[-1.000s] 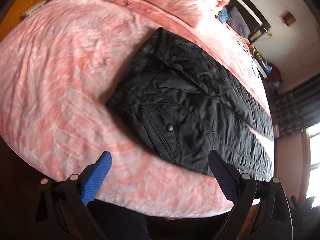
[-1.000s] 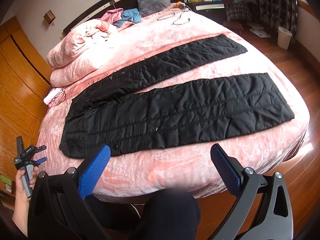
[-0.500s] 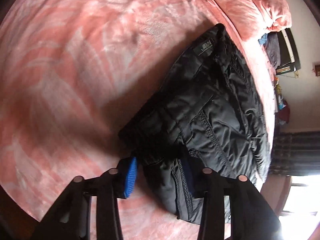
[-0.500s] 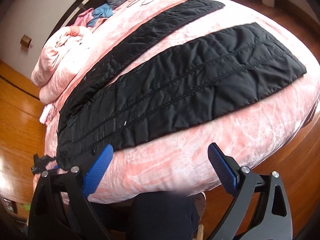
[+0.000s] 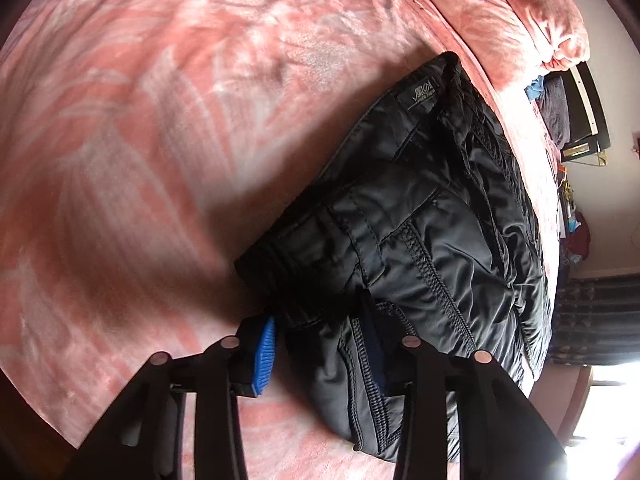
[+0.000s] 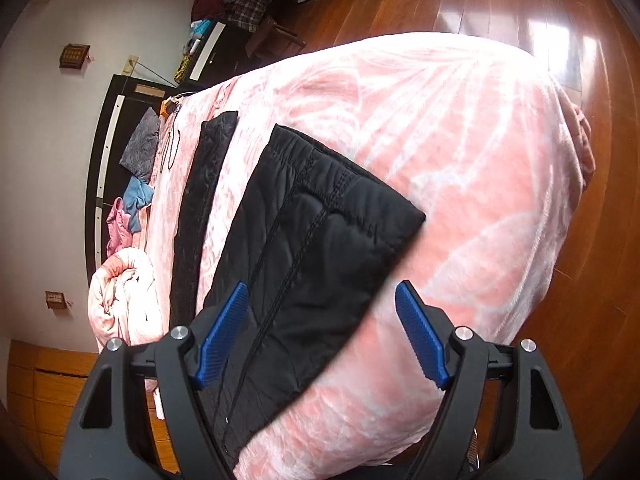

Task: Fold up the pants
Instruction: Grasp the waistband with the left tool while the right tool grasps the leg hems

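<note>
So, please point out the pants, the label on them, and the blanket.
pants (image 5: 440,248), left wrist view, on the shiny seat fabric
label (image 5: 419,97), left wrist view, on its middle
blanket (image 6: 480,152), right wrist view, on a bare pink part

Pants (image 5: 432,240) lie spread on the bed (image 5: 140,140), waist end near the front edge, both legs (image 6: 320,248) running side by side toward the far side. The left gripper (image 5: 320,356) straddles the waistband corner, one finger on each side of the fabric. The right gripper (image 6: 324,336) hovers over the nearer leg, its cuff ahead of the fingers. A bunched quilt (image 6: 124,300) lies left of the legs, with a headboard (image 6: 104,152) behind it.
</note>
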Demonstrator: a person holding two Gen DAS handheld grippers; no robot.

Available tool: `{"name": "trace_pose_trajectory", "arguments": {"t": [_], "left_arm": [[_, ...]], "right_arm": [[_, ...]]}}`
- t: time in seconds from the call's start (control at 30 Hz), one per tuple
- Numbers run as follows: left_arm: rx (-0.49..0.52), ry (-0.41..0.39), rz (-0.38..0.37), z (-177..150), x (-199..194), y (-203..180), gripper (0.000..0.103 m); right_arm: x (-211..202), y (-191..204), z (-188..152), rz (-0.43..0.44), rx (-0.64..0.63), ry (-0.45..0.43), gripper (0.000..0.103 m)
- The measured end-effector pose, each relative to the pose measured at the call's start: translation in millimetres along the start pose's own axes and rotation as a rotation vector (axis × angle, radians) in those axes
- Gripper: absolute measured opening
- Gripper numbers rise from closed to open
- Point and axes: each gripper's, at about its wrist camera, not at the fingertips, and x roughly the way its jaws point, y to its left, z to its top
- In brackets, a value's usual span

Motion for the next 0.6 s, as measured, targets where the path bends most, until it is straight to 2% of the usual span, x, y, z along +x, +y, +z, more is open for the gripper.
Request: {"name": "trace_pose_trajectory", "arguments": {"t": [0.03, 0.07, 0.1, 0.13, 0.27, 0.43, 0.53, 0.6], "left_arm": [[-0.022, -0.005, -0.010, -0.1, -1.3, 2.9, 0.031], [-0.046, -0.015, -0.016, -0.6, -3.2, 5.8, 0.027], [-0.062, -0.033, -0.015, -1.8, -5.6, 6.8, 0.025], [-0.069, -0.055, -0.001, -3.8, -8.2, 6.0, 0.024], [-0.146, -0.141, -0.004, -13.8, -28.9, 7.5, 0.019], [-0.191, -0.177, 0.008, -13.9, -60.7, 27.2, 0.019], [-0.224, -0.176, 0.046, -7.2, -61.7, 49.3, 0.019], [-0.225, -0.146, 0.037, -2.6, -52.1, 63.3, 0.022]], "right_arm": [[6.8, -0.2, 3.8, 0.000, -0.007, 0.014, 0.076], [14.0, 0.0, 4.0, -0.030, -0.012, 0.030, 0.071], [20.6, -1.7, 4.9, -0.052, -0.010, 0.045, 0.048], [25.7, -0.2, 0.2, -0.068, -0.009, 0.054, 0.020], [12.4, 11.5, -11.0, -0.029, -0.040, 0.030, 0.013], [-4.6, 37.2, -31.7, -0.028, -0.145, 0.061, 0.011], [13.8, 37.9, -46.8, -0.081, -0.194, 0.127, 0.011], [28.2, 32.6, -53.6, -0.133, -0.205, 0.156, 0.013]]}}
